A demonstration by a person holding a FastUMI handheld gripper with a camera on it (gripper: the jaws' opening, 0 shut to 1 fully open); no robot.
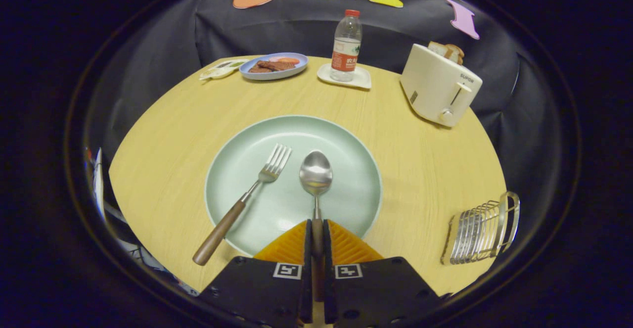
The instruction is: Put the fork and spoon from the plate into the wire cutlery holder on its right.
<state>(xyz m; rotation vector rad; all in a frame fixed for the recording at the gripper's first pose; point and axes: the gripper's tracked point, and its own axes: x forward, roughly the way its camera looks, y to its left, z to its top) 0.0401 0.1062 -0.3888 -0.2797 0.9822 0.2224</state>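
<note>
We have the spoon [316, 174] by its handle: the two fingers of the gripper [317, 236] are pressed together on it, one on each side, with the handle running back between them and the bowl lying on the pale green plate [346, 140] just ahead of the tips. The bowl points away from us, toward the far side of the table.

The fork [247, 199] lies on the same plate to the left of the spoon, apart from it, tines far and its wooden handle reaching over the near-left rim onto the table [173, 135]. The wire cutlery holder [482, 231] stands well to the right of the plate, near the table's right edge.

Our worry is the grip. We hold a thin handle far from the heavy bowl, so as we lift, the spoon may pivot between the pads and droop, or slip out altogether. A fast swing to the right would make that worse. The holder looks light and sits close to the edge; if the spoon catches on a wire as it goes in, we could push the holder off the table or tip it. We judge the fork safe from a straight lift.

Farther off stand a toaster [437, 90] at the far right, a water bottle [346, 46] on a small white dish, and a blue plate of food [274, 66] at the far left.
</note>
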